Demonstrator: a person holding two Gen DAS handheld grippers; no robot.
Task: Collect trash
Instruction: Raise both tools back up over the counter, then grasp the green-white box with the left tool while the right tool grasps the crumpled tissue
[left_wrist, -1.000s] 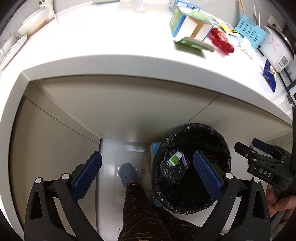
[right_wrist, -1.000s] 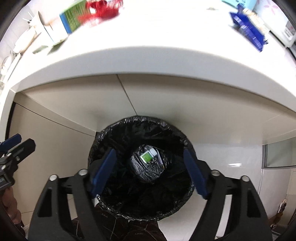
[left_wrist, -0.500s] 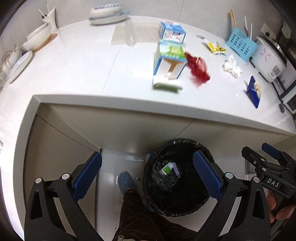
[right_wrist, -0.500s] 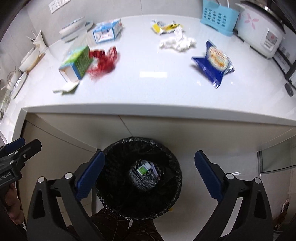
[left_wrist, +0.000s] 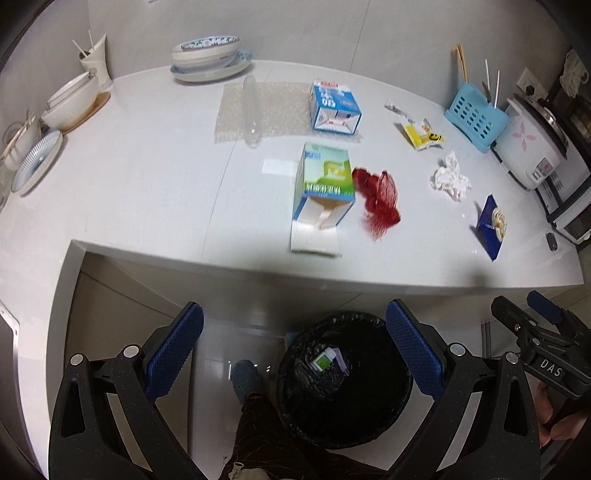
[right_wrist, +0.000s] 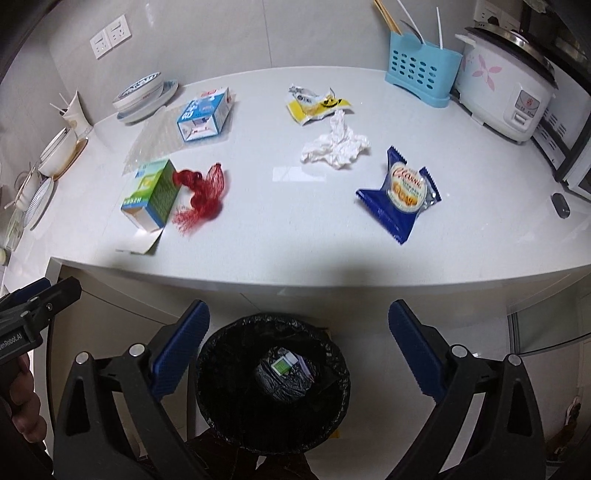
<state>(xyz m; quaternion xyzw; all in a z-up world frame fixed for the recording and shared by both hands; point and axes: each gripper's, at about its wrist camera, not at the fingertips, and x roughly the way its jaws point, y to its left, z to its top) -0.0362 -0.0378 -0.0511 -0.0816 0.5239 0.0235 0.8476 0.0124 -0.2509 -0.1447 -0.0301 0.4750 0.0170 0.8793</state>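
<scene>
With both sets of jaws apart and empty, blue snack packet (right_wrist: 400, 192) lies ahead of right gripper (right_wrist: 297, 354), the nearer; left gripper (left_wrist: 293, 350) faces green carton (left_wrist: 323, 188).

The right gripper (left_wrist: 554, 365), seen from the left wrist, carries a small plate reading "DAS". The left gripper (right_wrist: 22, 332), seen from the right wrist, shows "enRobot.AI", its start cut off. The blue snack packet (right_wrist: 402, 192) on the table (right_wrist: 295, 240) bears a script word like "Classic"; other print is too small.

Black gripper frames, blue ribbed fingers (left_wrist: 173, 354), silver screws.
</scene>
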